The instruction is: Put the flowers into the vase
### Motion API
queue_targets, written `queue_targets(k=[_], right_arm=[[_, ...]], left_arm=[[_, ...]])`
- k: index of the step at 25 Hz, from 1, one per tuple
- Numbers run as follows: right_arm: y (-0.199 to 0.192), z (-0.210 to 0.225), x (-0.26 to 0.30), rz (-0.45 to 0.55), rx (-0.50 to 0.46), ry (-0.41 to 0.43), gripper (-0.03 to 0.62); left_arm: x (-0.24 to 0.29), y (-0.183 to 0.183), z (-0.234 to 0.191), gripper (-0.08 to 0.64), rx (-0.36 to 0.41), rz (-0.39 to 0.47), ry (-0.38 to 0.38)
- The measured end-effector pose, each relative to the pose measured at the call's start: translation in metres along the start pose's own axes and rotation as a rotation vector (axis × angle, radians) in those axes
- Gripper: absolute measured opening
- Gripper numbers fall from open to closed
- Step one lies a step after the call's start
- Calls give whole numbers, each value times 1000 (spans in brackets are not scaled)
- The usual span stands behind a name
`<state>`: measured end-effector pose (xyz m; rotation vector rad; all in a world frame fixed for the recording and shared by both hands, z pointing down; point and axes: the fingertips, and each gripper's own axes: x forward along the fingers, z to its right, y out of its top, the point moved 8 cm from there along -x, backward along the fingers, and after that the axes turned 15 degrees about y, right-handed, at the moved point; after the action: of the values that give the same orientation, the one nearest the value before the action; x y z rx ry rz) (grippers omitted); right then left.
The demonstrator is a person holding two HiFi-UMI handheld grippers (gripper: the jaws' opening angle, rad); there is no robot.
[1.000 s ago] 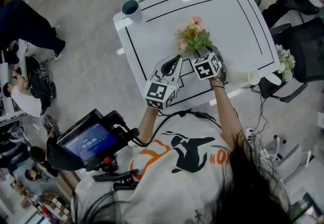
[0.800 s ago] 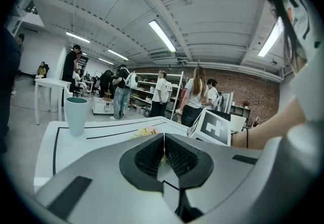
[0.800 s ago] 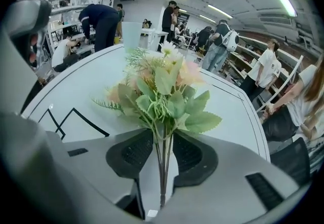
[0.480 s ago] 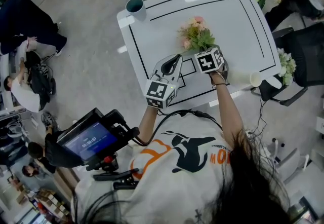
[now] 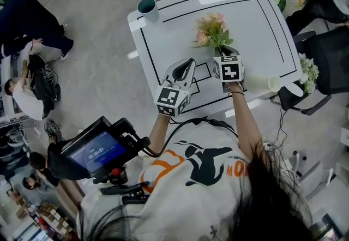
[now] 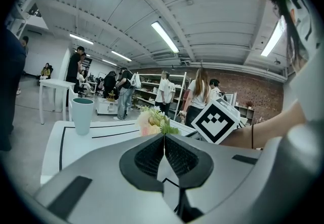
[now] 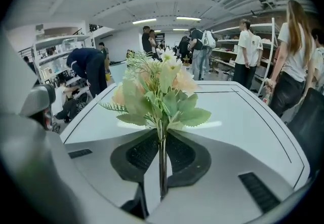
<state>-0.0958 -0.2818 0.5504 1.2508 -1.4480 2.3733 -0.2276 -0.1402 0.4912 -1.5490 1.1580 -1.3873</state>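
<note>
Flowers (image 7: 161, 91) being pinched by the right claw (image 7: 162, 139), jaws just closing, for carrying to the vase (image 5: 145, 5); left claw (image 6: 164, 137) idling, pressed together.

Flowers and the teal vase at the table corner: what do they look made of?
Flowers: likely artificial, fabric or plastic; flat matte leaves with uniform serrated edges, thin stiff straight stem. Vase: probably ceramic or plastic, matte teal; smooth, opaque, evenly coloured wall, no sheen that settles it.
</note>
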Motion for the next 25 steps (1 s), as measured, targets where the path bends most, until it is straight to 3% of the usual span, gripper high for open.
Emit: queue_targets(k=[11,19,25], right_arm=[[28,-32,-52,195,-3,86,54],[46,-52,-79,300,-5,172,54],[54,-57,-94,341,-6,191,54]], left_arm=[[-12,3,4,12,4,8,7],[-15,3,12,12,7,20,-20],[-15,0,23,12,13,4,-71]])
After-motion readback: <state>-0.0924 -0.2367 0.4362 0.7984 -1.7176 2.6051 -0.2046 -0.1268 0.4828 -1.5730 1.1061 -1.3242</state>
